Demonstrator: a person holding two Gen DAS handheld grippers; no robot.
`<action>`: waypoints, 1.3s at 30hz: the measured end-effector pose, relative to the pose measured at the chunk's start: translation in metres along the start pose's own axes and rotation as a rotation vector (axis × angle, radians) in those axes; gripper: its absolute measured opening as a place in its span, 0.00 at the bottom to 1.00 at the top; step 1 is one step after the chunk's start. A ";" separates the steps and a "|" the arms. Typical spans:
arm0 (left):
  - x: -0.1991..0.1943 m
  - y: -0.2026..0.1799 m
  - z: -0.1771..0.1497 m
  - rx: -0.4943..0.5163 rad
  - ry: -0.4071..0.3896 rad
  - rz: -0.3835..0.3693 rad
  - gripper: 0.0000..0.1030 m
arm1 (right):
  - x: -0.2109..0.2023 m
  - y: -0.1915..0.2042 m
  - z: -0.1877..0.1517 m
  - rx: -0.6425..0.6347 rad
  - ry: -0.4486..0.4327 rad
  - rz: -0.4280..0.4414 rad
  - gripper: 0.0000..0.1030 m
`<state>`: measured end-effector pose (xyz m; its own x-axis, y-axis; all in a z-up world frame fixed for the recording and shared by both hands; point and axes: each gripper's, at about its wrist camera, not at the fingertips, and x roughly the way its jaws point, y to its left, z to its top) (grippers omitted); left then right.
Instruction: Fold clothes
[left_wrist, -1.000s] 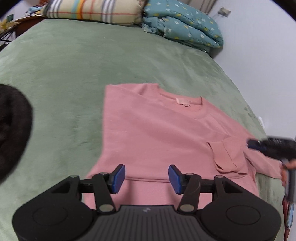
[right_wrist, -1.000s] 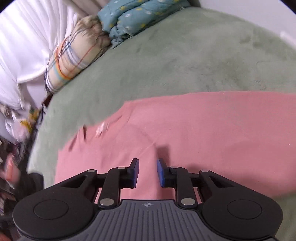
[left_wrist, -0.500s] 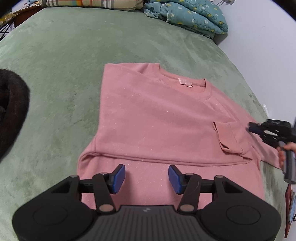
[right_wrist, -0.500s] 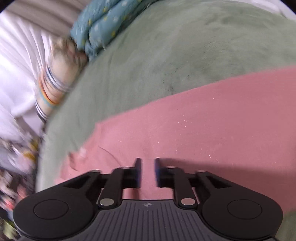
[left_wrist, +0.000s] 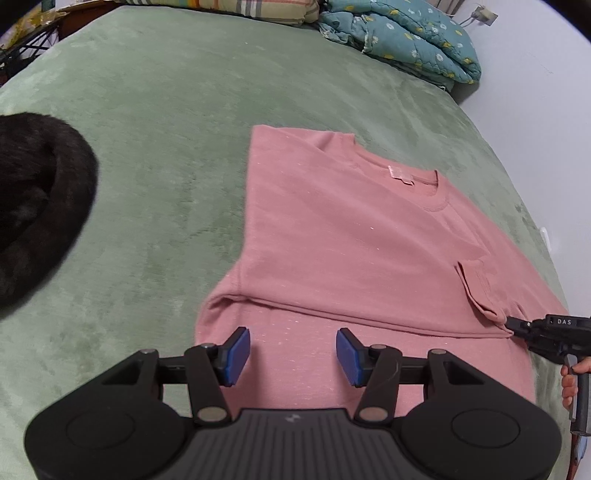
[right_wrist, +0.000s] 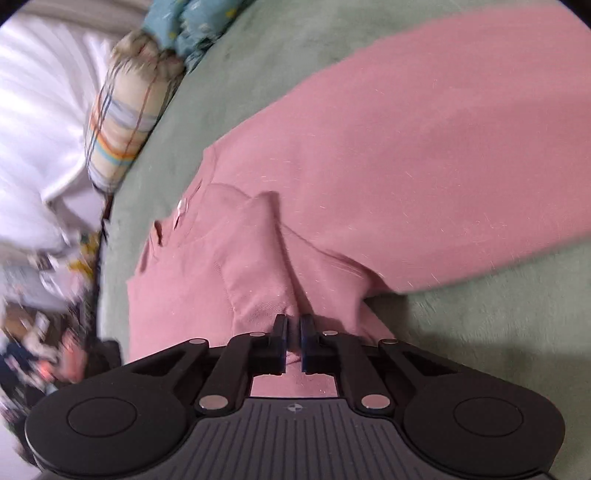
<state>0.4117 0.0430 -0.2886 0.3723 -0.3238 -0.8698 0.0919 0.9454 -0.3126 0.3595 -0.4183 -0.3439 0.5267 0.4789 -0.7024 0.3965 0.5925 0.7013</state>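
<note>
Pink cotton sweatshirt lies flat on the green plush bedspread, neck opening toward the far side, with its left sleeve already folded across the body so the left edge runs straight. A fold line crosses the garment near me, and the hem part spreads out below it.

My left gripper hangs just above that near hem part, its blue pads spread wide apart with nothing between them. It touches no cloth that I can see.

My right gripper is at the right edge of the sweatshirt, where the ribbed cuff of the right sleeve lies doubled back on the body. In the right wrist view the two black fingers stand almost together with a ridge of pink sleeve cloth pinched between them, so I am grasping the sleeve there. From the left wrist view the same gripper shows as a black nose at the cuff's tip, with my fingers on its handle just beyond.

On the left of the bed, well apart from the sweatshirt, lies a black furry mass. At the far edge sit a striped plaid pillow and a bundled teal quilt with daisy print, beside each other.
</note>
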 end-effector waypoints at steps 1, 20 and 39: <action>-0.001 0.003 0.001 -0.008 -0.008 0.007 0.49 | -0.002 0.000 0.000 0.011 0.000 -0.001 0.07; 0.039 0.033 0.016 -0.073 -0.008 0.138 0.52 | 0.028 0.021 0.037 -0.077 -0.063 -0.001 0.11; 0.010 0.032 0.016 -0.097 -0.058 0.106 0.50 | 0.019 0.057 0.041 -0.118 -0.184 0.044 0.33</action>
<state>0.4332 0.0709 -0.3008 0.4279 -0.2170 -0.8774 -0.0390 0.9654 -0.2578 0.4228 -0.4017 -0.3128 0.6743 0.3857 -0.6297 0.2852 0.6506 0.7038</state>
